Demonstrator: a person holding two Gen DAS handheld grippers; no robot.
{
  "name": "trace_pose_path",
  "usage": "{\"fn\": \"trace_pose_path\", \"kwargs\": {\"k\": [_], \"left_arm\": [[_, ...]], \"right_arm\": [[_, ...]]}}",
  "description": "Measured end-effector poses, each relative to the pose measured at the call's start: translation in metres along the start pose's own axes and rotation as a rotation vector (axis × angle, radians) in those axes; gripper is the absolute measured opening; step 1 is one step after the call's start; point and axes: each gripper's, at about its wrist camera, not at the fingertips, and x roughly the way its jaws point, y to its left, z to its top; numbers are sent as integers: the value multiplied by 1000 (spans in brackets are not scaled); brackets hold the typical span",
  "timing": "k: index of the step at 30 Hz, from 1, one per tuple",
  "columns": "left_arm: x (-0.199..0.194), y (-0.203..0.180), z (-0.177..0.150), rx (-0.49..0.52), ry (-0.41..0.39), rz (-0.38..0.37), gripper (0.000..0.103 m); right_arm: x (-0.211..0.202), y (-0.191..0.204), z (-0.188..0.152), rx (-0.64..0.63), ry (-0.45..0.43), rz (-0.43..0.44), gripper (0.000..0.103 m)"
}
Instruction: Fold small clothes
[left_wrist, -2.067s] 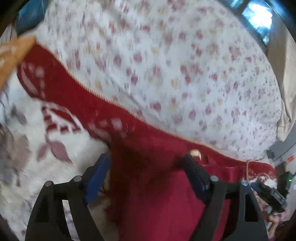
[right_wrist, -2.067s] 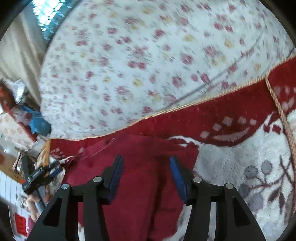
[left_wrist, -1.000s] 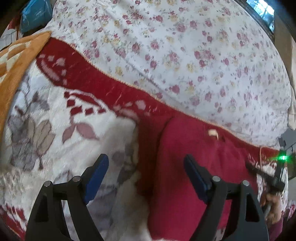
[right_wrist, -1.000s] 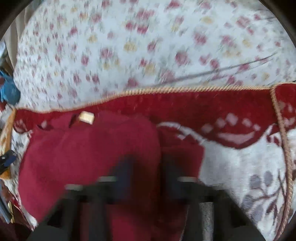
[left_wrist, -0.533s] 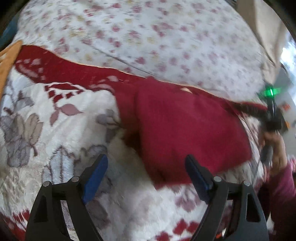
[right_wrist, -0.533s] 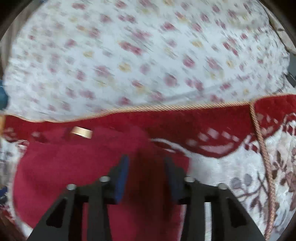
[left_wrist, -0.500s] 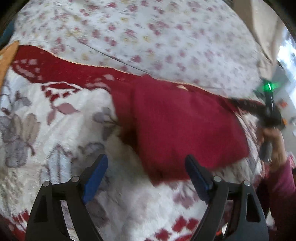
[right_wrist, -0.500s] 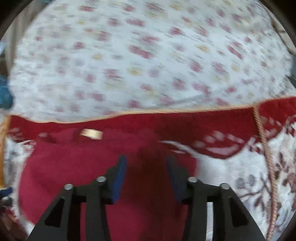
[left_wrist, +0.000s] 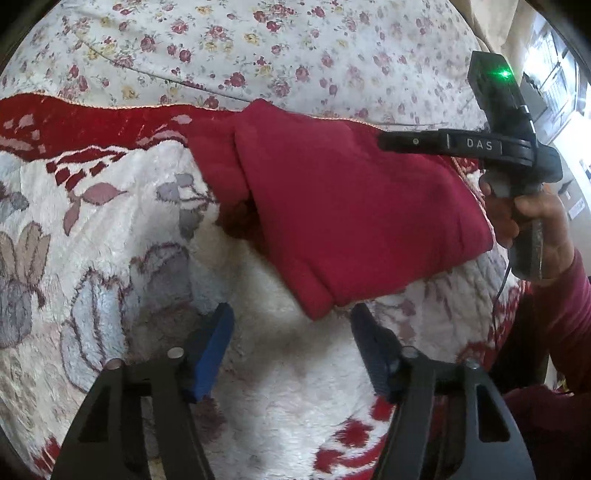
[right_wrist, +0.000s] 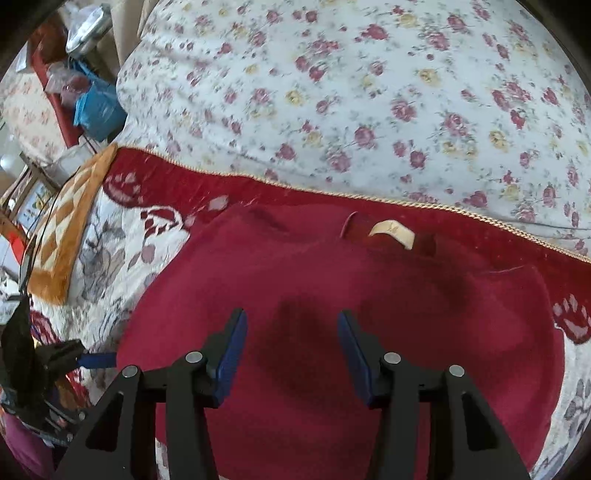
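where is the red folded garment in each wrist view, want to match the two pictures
Left wrist view: the red garment fills the centre and right, its near corner just ahead of the open left claw.
Right wrist view: it fills the lower middle, under and between the fingers of the open right claw, with its beige neck label at the far edge.
Shared landmark: the gold cord edging where the plush blanket meets the floral sheet.

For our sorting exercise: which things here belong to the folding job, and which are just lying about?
Belong to the job:
red garment
left tool
right tool

Just lying about:
floral sheet
plush blanket
orange patterned cloth
blue bag
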Motion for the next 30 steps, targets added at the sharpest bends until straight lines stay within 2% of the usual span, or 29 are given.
{"fn": "trace_pose_path", "kwargs": {"k": [5, 6, 7, 10, 12, 14, 17, 21, 25, 30], "left_arm": [[8, -2, 4, 1, 3, -27, 62], [10, -3, 4, 6, 6, -25, 53], [13, -4, 5, 17, 18, -21, 35], [15, -8, 4, 41, 39, -48, 12], [8, -10, 3, 69, 29, -24, 8], [0, -4, 2, 66, 20, -3, 7], [-14, 12, 2, 7, -20, -27, 7], [-14, 5, 2, 49, -10, -6, 7], [-6, 3, 0, 50, 16, 10, 8], [1, 5, 1, 34, 31, 15, 8]], "right_arm": [[6, 0, 0, 17, 14, -3, 58], [6, 0, 0, 19, 15, 0, 58], [7, 0, 0, 20, 17, 4, 58], [7, 3, 1, 9, 16, 10, 58], [6, 5, 3, 4, 14, 18, 58], [6, 8, 5, 2, 12, 25, 58], [11, 12, 11, 7, 13, 46, 58], [25, 18, 24, 42, 1, 77, 59], [47, 23, 47, 106, -14, 93, 72], [92, 42, 76, 90, 38, 90, 73]]}}
